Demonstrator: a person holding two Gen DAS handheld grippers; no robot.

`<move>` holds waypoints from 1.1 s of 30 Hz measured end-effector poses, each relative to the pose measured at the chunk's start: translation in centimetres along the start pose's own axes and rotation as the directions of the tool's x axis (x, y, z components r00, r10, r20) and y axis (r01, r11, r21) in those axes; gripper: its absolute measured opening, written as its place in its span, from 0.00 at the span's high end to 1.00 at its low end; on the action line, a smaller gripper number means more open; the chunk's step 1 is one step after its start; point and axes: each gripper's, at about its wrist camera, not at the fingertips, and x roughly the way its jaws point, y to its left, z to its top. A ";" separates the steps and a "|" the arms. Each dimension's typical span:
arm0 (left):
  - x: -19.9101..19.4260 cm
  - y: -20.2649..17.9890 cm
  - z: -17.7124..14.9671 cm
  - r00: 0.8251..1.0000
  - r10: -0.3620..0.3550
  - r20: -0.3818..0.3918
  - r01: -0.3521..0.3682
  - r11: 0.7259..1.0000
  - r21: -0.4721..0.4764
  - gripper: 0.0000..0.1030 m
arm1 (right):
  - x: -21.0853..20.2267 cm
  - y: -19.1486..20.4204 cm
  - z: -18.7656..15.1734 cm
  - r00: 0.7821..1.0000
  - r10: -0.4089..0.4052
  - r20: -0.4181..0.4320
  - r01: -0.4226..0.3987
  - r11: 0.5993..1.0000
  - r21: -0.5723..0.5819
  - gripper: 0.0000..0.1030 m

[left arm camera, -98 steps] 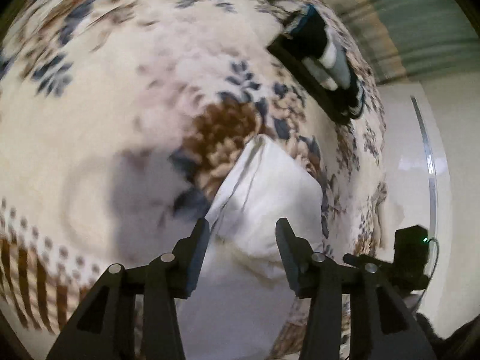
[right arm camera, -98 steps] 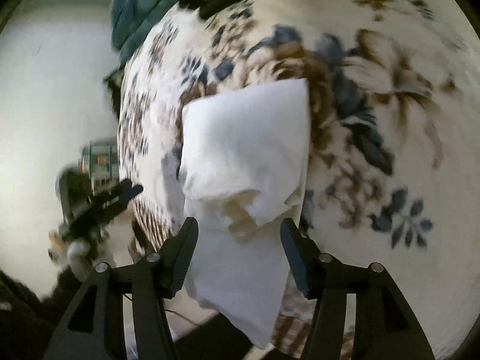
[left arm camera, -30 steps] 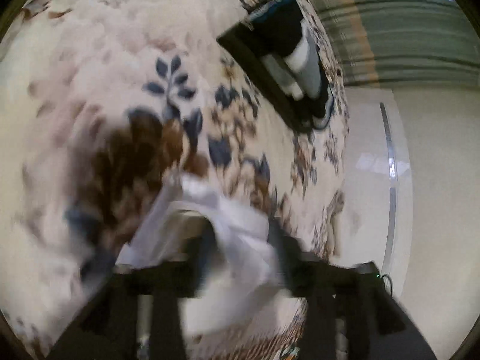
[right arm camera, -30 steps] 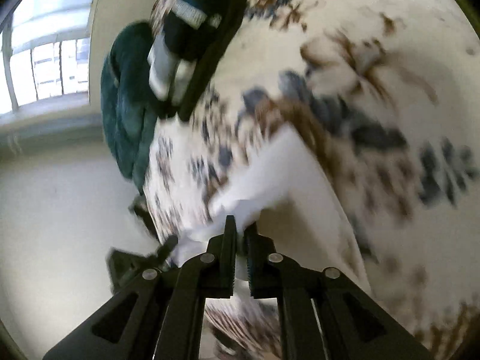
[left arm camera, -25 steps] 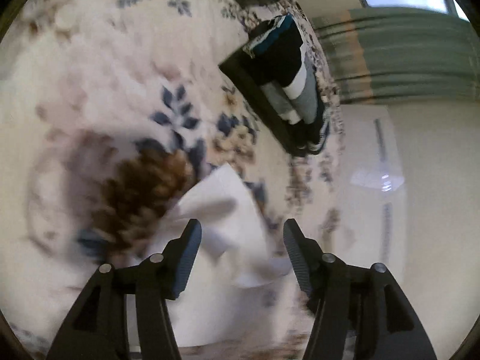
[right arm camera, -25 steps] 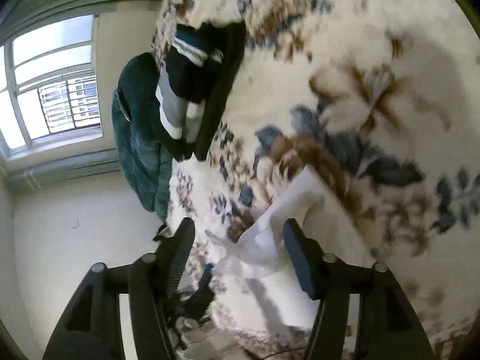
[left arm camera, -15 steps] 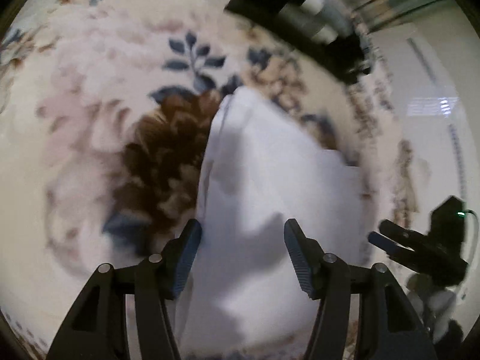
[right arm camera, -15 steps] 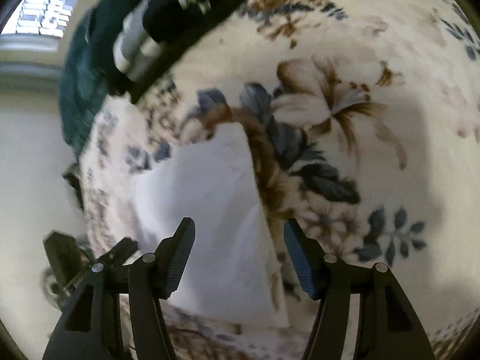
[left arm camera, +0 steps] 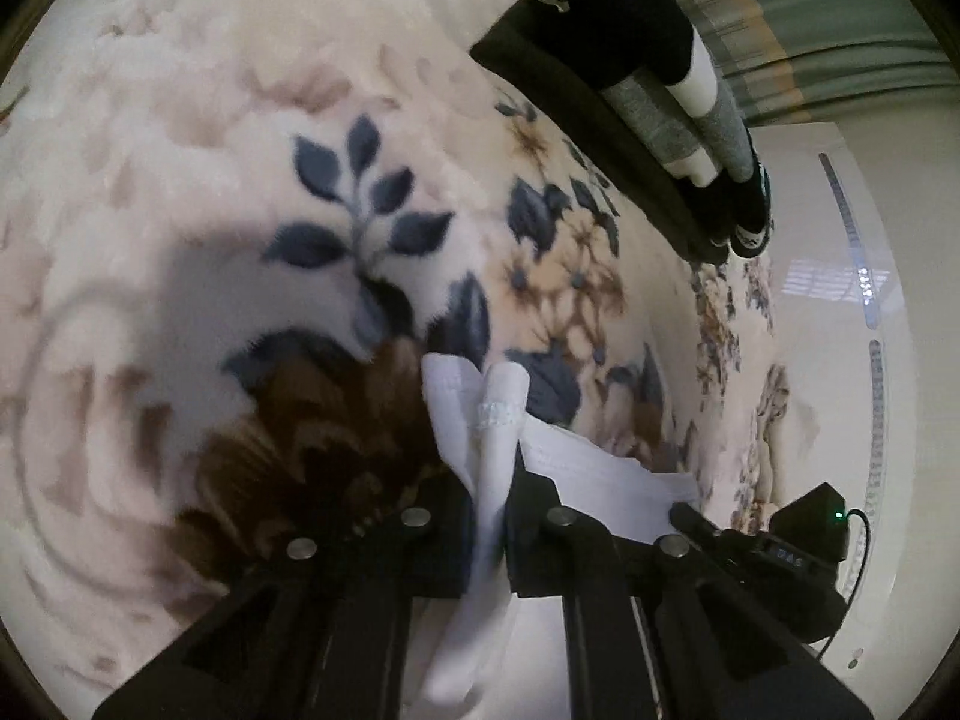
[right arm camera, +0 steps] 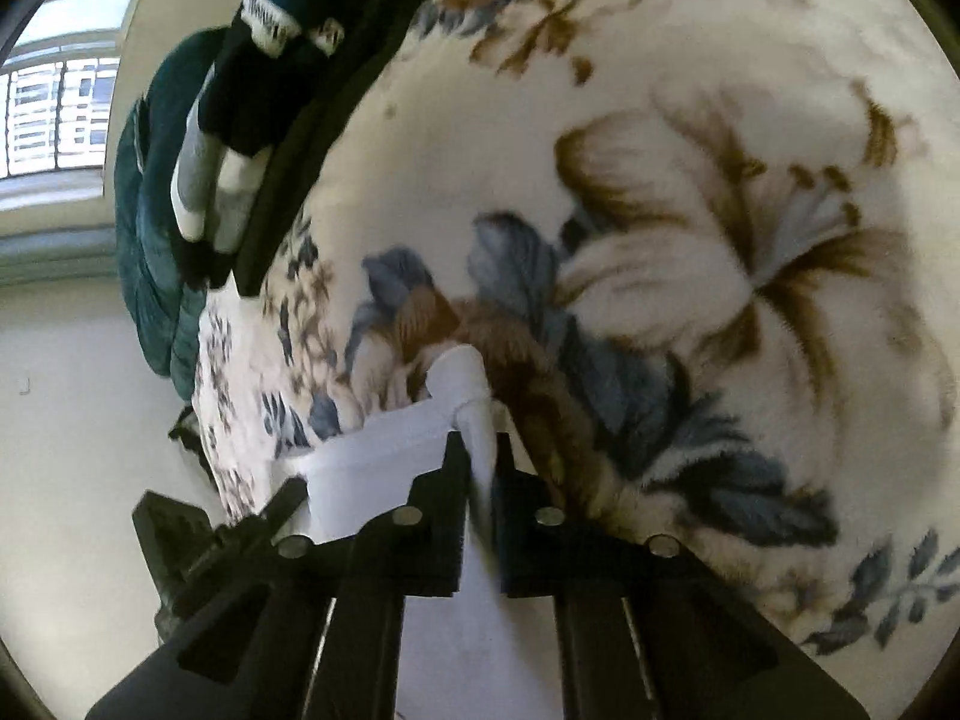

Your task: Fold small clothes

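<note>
A small white garment [left arm camera: 594,468] with a lace-trimmed edge lies on a floral blanket [left arm camera: 240,180]. My left gripper [left arm camera: 489,480] is shut on one bunched corner of it; the cloth sticks up between the fingers. My right gripper [right arm camera: 480,456] is shut on another corner of the same white garment [right arm camera: 384,462], which stretches to the left toward the other gripper. Each gripper shows at the edge of the other's view. The cloth below the fingers hangs out of sight.
A folded stack of dark, grey and white clothes [left arm camera: 660,78] lies on a black board at the far side of the blanket, also in the right wrist view [right arm camera: 240,96]. A teal cover [right arm camera: 150,228] lies behind it. The blanket's edge drops to a pale floor [left arm camera: 840,300].
Half a second ago both grippers were open above the flat white garment. Now both have closed on its corners and the cloth is bunched between the fingers.
</note>
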 end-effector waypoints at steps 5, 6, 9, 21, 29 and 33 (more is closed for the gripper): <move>0.5 1.4 1.0 0.998 -0.020 -0.064 0.017 0.998 -0.058 0.91 | 0.0 0.0 1.5 0.998 -0.057 0.003 0.057 0.998 0.008 0.97; 0.0 1.7 0.9 0.995 -0.056 -0.078 0.051 0.996 -0.069 0.88 | -0.1 0.1 1.6 0.998 -0.062 -0.018 0.062 0.998 0.002 0.95; -2.4 2.8 0.0 0.987 -0.139 -0.075 0.134 0.988 -0.073 0.49 | -1.6 0.0 0.8 0.996 -0.040 -0.081 0.039 0.999 -0.022 0.71; 0.1 4.0 -7.3 0.944 -0.260 -0.205 0.242 0.964 -0.106 0.42 | 2.0 -5.5 -5.7 0.910 0.208 -0.358 -0.196 0.978 0.070 0.30; -1.5 0.7 -7.0 0.974 -0.191 -0.125 0.188 0.982 -0.033 0.86 | 2.5 -2.5 -6.6 0.909 0.216 -0.357 -0.229 0.973 0.006 0.83; -4.1 -2.0 -5.6 0.972 -0.219 -0.087 0.219 0.976 -0.008 0.86 | -0.3 0.8 -5.5 0.920 0.214 -0.328 -0.245 0.968 -0.054 0.86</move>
